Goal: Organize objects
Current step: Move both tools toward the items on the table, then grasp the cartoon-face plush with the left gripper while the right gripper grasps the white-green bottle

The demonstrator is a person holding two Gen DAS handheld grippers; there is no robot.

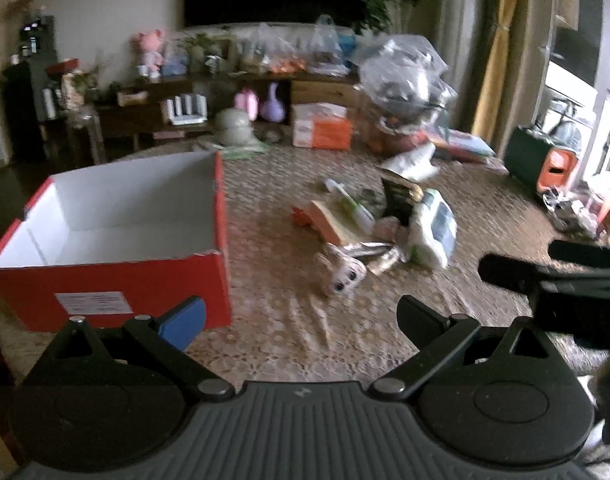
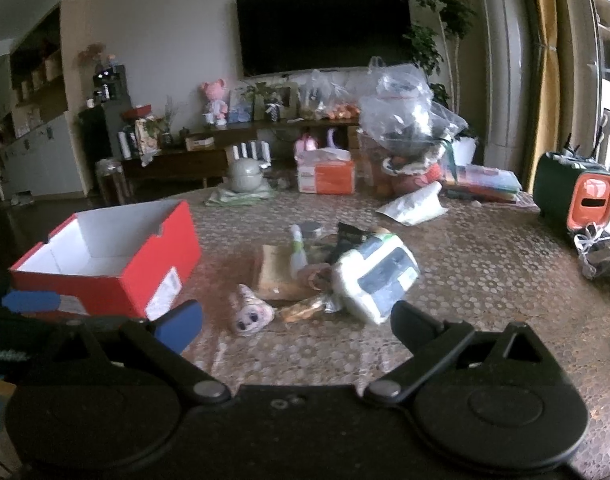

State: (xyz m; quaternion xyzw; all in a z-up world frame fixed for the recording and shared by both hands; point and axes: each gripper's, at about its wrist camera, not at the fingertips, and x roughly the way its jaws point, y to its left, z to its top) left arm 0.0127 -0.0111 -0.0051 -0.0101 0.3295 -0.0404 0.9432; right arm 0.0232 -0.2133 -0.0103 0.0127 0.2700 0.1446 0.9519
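- the red box (image 1: 117, 276) stands open and empty on the patterned table (image 1: 289, 332); it is the landmark here.
- to the right of the box, well apart from it, lies a loose pile (image 2: 325, 272): a white pack (image 2: 375, 280), a brown packet (image 2: 277, 274), a dark pouch (image 2: 351, 236), a small spray bottle (image 2: 297, 250) and a pig-face sachet (image 2: 251, 312).
- the left gripper (image 1: 301, 312) hovers just in front of the box's near right corner, jaws wide apart, nothing between them.
- the right gripper (image 2: 297, 316) hangs further right of the box, jaws likewise spread wide and empty; its dark tip shows at the edge of the left view.
- the sachet is the pile's nearest piece, lying right between and just beyond the right gripper's jaws, so the right hand seems better placed for a first pick.
- the white pack lies slantwise, its long axis running away from the box; a grip across its short side looks easier.
- whatever is picked must travel left to reach the box.
- nothing is packed yet; the task looks barely begun.
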